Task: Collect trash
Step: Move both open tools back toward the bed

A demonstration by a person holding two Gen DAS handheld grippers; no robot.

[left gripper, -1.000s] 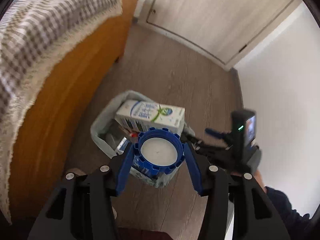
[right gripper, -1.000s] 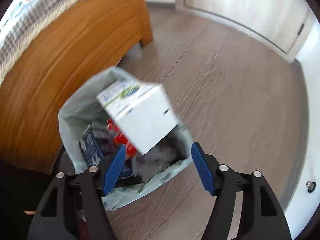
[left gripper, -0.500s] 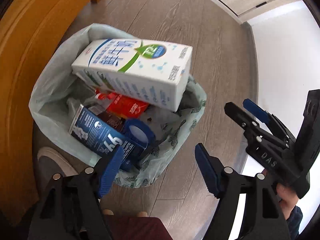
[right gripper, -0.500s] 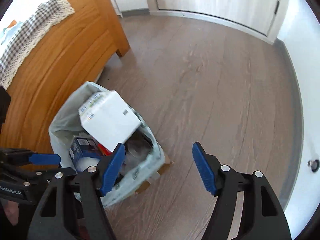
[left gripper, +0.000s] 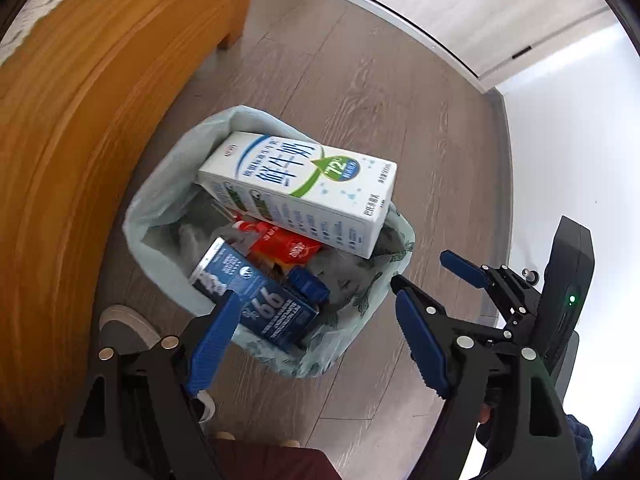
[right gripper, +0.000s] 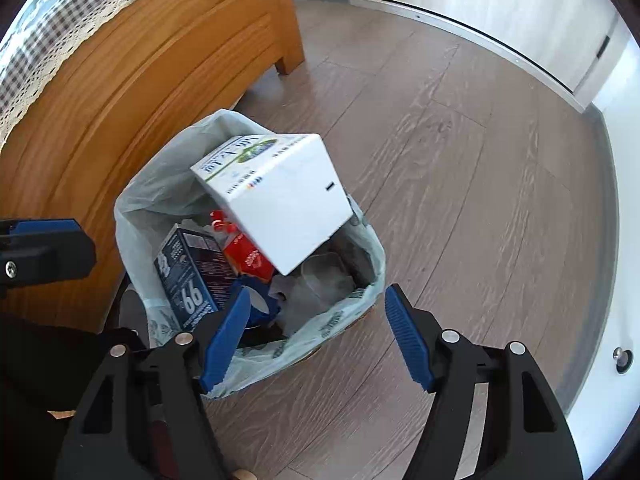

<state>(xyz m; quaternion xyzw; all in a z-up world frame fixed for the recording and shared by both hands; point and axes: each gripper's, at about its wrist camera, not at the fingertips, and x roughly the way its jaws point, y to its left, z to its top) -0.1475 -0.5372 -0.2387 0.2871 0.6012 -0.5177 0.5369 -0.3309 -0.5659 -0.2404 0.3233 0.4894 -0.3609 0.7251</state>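
A pale green trash bag (left gripper: 160,208) (right gripper: 136,200) stands open on the wooden floor. A white milk carton (left gripper: 304,184) (right gripper: 280,208) lies slanted across its top. Under it are a dark blue carton (left gripper: 256,300) (right gripper: 188,272), a red wrapper (left gripper: 288,248) (right gripper: 248,260) and a blue-rimmed lid (left gripper: 308,284) (right gripper: 260,304). My left gripper (left gripper: 316,300) (right gripper: 44,240) hangs over the bag's near rim; its jaws are opening and grip nothing. My right gripper (right gripper: 315,296) (left gripper: 480,276) stands open and empty just right of it.
A wooden bed frame (left gripper: 80,120) (right gripper: 140,80) with a checked cover (right gripper: 48,32) runs along the left, close to the bag. White wall (left gripper: 568,160) on the right, a pale door at the back. A person's shoe (left gripper: 124,324) is beside the bag.
The left gripper let go of the blue-lidded item, which now lies in the bag, and its jaws spread as it sank toward the bag. The milk carton settled on top.
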